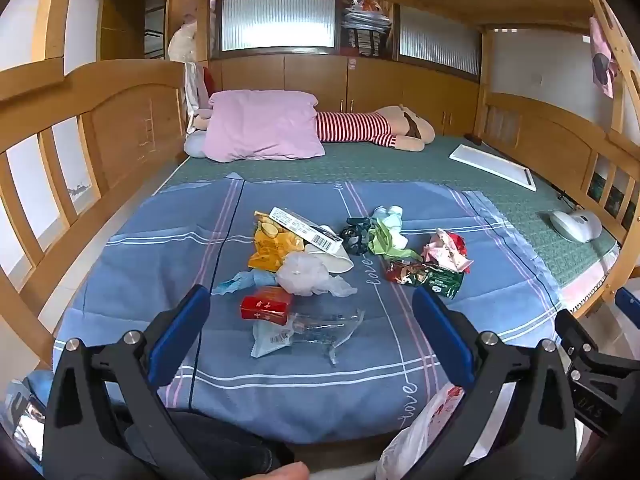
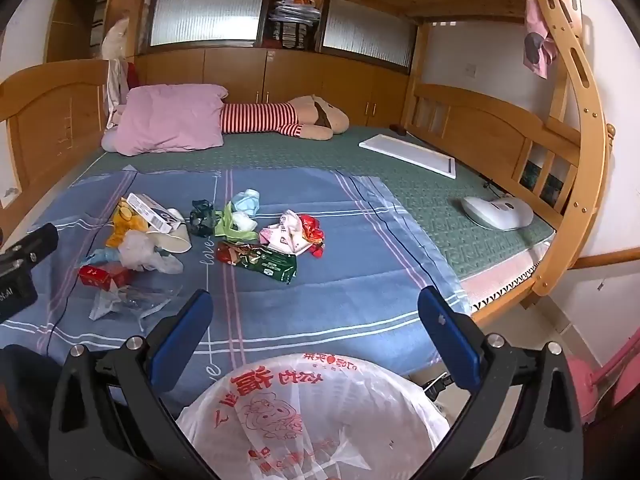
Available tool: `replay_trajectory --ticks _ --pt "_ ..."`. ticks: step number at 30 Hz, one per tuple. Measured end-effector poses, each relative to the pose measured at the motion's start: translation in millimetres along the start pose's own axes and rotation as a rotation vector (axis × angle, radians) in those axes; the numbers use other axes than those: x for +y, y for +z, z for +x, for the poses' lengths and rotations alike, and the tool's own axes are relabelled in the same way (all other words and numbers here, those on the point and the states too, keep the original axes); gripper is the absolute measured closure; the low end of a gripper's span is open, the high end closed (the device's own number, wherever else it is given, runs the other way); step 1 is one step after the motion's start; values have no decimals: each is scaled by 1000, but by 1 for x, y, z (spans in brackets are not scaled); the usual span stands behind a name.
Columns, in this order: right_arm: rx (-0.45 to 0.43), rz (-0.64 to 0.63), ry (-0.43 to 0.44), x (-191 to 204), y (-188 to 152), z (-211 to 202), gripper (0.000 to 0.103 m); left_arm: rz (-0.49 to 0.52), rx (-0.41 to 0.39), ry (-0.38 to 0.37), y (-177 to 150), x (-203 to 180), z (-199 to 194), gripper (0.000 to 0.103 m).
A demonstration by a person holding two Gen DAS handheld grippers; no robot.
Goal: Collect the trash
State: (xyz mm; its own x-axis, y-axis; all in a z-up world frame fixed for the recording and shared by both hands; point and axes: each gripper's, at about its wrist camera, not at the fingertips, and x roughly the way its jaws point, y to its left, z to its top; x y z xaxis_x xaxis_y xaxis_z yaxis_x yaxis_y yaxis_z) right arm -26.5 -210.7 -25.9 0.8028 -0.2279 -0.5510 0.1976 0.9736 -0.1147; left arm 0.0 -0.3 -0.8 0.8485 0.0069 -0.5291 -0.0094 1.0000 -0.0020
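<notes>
Crosswise, green wrapper (image 2: 260, 262), long axis left-right.

Soft, even daylight from frosted ribbed-glass windows (image 1: 278, 22) far beyond the jaws; sharp centre, fisheye-bent, dark-vignetted edges.

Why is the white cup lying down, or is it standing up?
Lying down. The white cup is tipped on its side on the blue sheet, its round mouth facing sideways, among the wrappers. Why it fell, the pictures cannot tell.
</notes>
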Motion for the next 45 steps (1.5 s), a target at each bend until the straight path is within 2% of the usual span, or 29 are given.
replay_trajectory --ticks 5,9,11,45 --pt "15 13 -12 -2 1 0 3 -9 -1 -10 0 10 -1 2" --pt "26 18 -27 0 6 -2 3 10 2 9 -2 2 -1 2" --pt "-6 14 -4 -1 9 -15 3 10 1 9 -3 4 -1 2" --pt "-5 19 -3 -1 8 -8 3 11 13 15 -6 6 1 2"
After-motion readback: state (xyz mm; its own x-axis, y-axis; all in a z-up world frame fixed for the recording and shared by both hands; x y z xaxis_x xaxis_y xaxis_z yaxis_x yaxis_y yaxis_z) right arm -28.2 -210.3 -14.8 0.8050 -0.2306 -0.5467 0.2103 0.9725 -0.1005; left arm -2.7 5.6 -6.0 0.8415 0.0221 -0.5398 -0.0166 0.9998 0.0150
